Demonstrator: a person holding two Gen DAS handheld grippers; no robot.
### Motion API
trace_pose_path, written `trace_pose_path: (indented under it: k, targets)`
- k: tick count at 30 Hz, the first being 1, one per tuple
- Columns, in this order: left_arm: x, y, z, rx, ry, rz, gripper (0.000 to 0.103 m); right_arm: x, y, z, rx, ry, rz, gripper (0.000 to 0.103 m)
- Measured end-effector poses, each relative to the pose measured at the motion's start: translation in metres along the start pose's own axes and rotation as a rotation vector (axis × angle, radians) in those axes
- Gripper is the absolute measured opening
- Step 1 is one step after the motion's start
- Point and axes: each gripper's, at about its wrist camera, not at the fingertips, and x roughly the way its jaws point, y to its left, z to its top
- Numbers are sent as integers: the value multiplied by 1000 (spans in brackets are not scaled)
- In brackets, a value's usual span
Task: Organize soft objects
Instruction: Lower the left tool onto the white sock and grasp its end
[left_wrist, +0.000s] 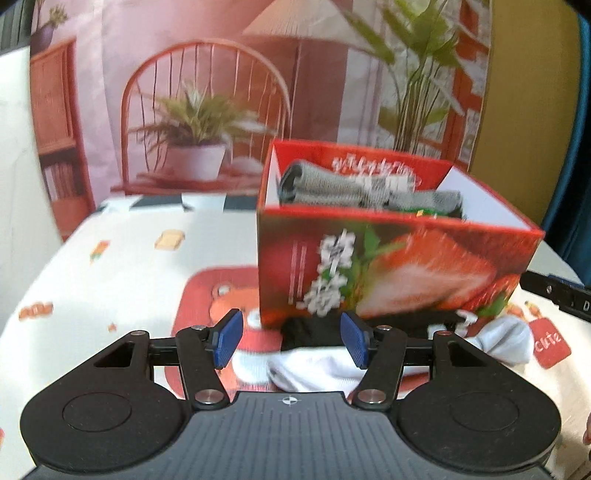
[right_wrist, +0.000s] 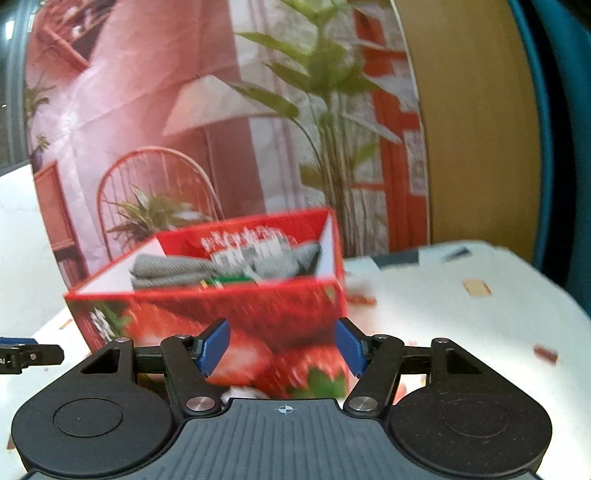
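Observation:
A red strawberry-print box stands on the table with folded grey socks inside. In front of it lie a black sock and a white sock; more white sock shows at the right. My left gripper hovers open just over these, its blue pads pressing on nothing. In the right wrist view my right gripper is open and empty, facing the box and the grey socks in it.
The table wears a white cloth with cartoon prints. Behind it hangs a backdrop picturing a chair and plants. The right gripper's tip shows at the right edge, and the left gripper's tip at the left edge.

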Motion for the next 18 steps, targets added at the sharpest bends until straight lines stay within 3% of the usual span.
trace_pose_path:
  k: [5,13,18]
  targets:
    - [15,2,-11,-35,49,6,61,14,-13,-30,26,71,-49,60]
    - [28,-3,-24,-43,90,0,60,30,-17,-47,18,116,-64,58]
    - [35,-1,-32,-42,125,-23,42,35,-6,-52,-38,134,-42,51]
